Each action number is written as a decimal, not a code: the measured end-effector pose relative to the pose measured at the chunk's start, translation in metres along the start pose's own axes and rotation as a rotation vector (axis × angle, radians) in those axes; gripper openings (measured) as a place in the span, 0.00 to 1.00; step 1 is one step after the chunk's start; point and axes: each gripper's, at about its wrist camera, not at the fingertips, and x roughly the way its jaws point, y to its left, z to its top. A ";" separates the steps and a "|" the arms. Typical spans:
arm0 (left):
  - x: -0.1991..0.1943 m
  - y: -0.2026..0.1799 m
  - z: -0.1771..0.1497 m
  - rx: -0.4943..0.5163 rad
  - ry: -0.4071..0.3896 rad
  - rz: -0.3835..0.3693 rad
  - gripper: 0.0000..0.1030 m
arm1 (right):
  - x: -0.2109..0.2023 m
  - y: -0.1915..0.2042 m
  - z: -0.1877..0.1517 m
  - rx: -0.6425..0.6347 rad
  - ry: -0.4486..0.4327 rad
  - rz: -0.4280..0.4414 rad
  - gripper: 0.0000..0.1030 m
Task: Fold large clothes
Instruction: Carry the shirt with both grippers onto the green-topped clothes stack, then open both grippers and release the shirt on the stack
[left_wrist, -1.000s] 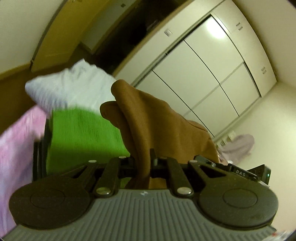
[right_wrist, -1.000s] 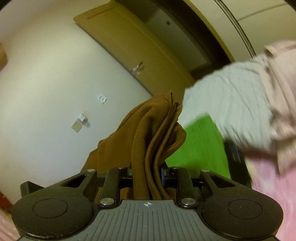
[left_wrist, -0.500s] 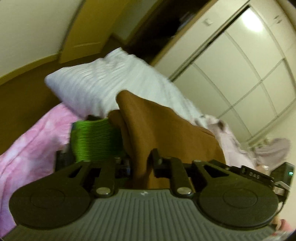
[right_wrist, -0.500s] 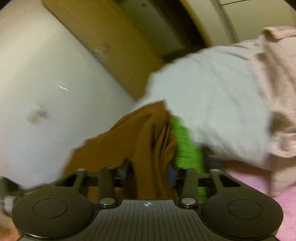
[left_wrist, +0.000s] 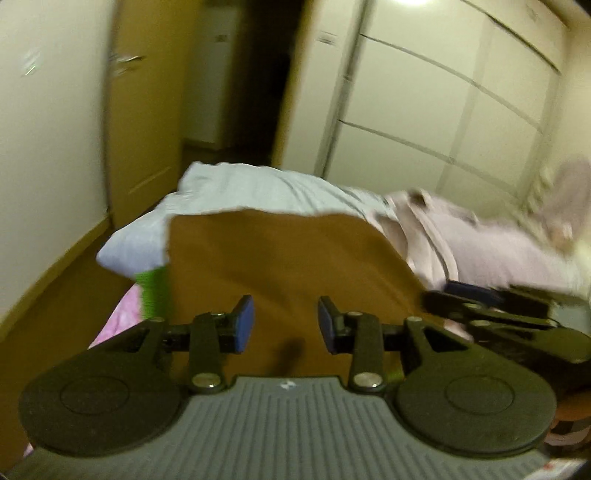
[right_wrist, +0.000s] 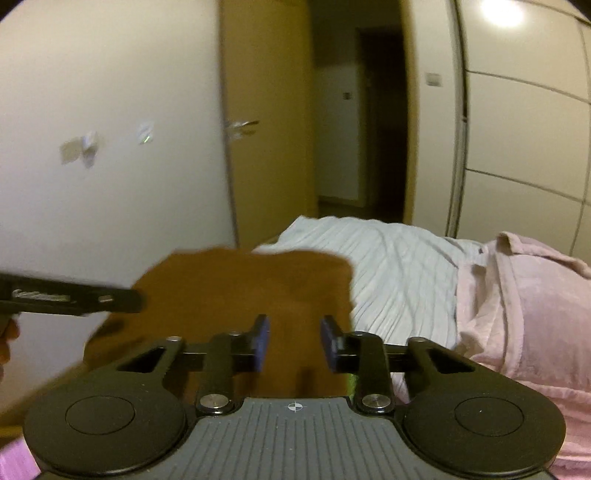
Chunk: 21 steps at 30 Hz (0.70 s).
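A folded brown garment (left_wrist: 280, 266) lies flat in front of both grippers, on top of a green cloth (left_wrist: 153, 291) whose edge shows at its left. My left gripper (left_wrist: 286, 323) is open above the brown garment's near edge, nothing between its blue pads (left_wrist: 244, 324). In the right wrist view the brown garment (right_wrist: 243, 291) lies below my right gripper (right_wrist: 293, 341), which is also open and empty. Each gripper shows in the other's view: the right gripper (left_wrist: 480, 302) at the right, the left gripper (right_wrist: 74, 295) at the left.
A white ribbed garment (right_wrist: 388, 266) and a pale pink garment (right_wrist: 524, 314) lie behind and right of the brown one on a pink bed cover (left_wrist: 114, 325). A wooden door (right_wrist: 266, 122), a dark doorway (left_wrist: 255, 81) and white wardrobe doors (left_wrist: 443, 103) stand beyond.
Both grippers were shut on the raised brown garment; now both have let go and stand open. The garment has dropped flat over the green cloth, and both views have swung level.
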 end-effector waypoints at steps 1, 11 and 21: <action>0.008 -0.008 -0.005 0.025 0.026 0.018 0.19 | 0.006 0.007 -0.008 -0.028 0.014 -0.001 0.22; 0.048 -0.014 -0.010 -0.007 0.083 0.130 0.24 | 0.065 -0.002 -0.023 -0.059 0.117 0.024 0.26; -0.049 -0.034 -0.005 -0.086 0.074 0.217 0.39 | -0.049 -0.001 -0.012 0.079 0.111 0.069 0.65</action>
